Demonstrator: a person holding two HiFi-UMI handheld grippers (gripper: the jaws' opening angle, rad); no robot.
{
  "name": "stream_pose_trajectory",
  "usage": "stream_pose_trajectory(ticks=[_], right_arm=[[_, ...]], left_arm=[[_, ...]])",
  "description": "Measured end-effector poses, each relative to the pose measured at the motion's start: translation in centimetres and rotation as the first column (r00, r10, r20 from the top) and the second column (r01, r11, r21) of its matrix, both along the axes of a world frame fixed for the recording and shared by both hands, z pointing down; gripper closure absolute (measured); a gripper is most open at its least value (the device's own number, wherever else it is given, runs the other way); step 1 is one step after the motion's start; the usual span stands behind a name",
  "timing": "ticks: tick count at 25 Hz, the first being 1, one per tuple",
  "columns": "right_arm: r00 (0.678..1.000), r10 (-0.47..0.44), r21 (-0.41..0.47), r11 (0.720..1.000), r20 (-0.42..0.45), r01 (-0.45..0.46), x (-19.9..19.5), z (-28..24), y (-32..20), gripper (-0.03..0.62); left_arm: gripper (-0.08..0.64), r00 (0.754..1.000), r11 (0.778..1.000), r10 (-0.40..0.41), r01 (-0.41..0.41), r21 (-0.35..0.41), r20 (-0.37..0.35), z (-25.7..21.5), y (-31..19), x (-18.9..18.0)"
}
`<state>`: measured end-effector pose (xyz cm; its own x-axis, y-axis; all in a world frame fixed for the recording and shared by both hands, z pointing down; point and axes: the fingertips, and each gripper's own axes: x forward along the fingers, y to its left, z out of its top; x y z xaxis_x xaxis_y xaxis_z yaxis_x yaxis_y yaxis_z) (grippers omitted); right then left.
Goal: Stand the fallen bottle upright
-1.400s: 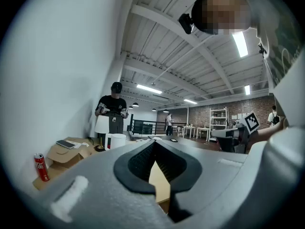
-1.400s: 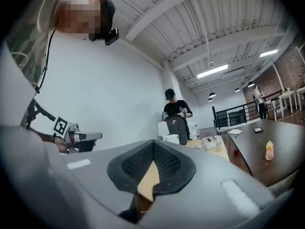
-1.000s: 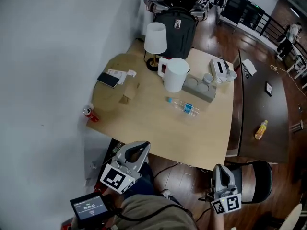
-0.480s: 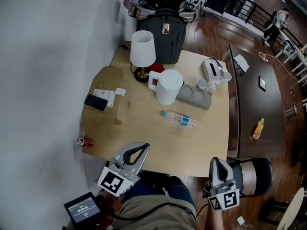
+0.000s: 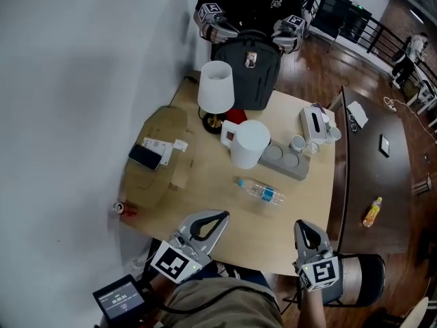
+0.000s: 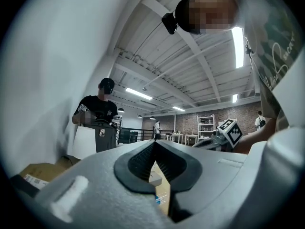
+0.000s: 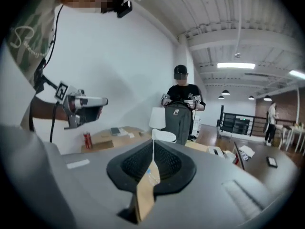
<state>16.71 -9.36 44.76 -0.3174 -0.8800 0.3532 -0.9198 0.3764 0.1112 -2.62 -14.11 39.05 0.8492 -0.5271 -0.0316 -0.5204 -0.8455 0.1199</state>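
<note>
A clear plastic bottle [image 5: 261,191] with a blue label lies on its side on the light wooden table [image 5: 205,190], in front of a white jug. Both grippers hover at the table's near edge, short of the bottle and not touching it. My left gripper [image 5: 218,216] is to the bottle's lower left, its jaws shut and empty. My right gripper [image 5: 300,225] is to the bottle's lower right, also shut and empty. In the left gripper view the left gripper [image 6: 154,143] leaves a sliver of the bottle [image 6: 160,199] showing. The right gripper [image 7: 153,142] points at the bottle [image 7: 151,172].
On the table stand a white lamp [image 5: 216,87], the white jug [image 5: 247,143], a grey tray with cups [image 5: 283,161], a tissue box [image 5: 313,123], a phone [image 5: 145,157] and a red can [image 5: 123,210]. A person with a black backpack [image 5: 252,70] stands at the far side. A dark table [image 5: 375,162] is to the right.
Both grippers have come forward to the table's near edge, the right one further up and left in the head view. The bottle has stayed lying in its place.
</note>
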Motion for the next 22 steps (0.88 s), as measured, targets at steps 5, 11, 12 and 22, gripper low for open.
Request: stream_pose_trajectory(ticks=[5,11,12,22], right_arm=[[0.935,-0.221,-0.234,0.959,-0.277,0.158,1.0,6.9,-5.4,0.425],[0.761,-0.573,-0.597,0.737,-0.304,0.317,-1.7,24.1,-11.0,0.267],[0.725,-0.618,-0.645,0.694,-0.306,0.320,-2.1,26.4,-11.5,0.259],[0.555,-0.790,-0.836,0.472,-0.260,0.280,-3.2,37.1,-12.9,0.270]], left_arm=[[0.555,0.999,1.000,-0.024,0.024,-0.014,-0.022,-0.4,-0.9,1.9],[0.555,1.000,1.000,-0.002,0.002,-0.009,-0.022,-0.3,-0.6,5.7],[0.555,0.999,1.000,-0.015,0.014,-0.021,-0.029,-0.3,-0.8,5.7],[0.555,0.984,0.980,-0.179,0.177,-0.095,-0.007,1.5,-3.5,2.8]])
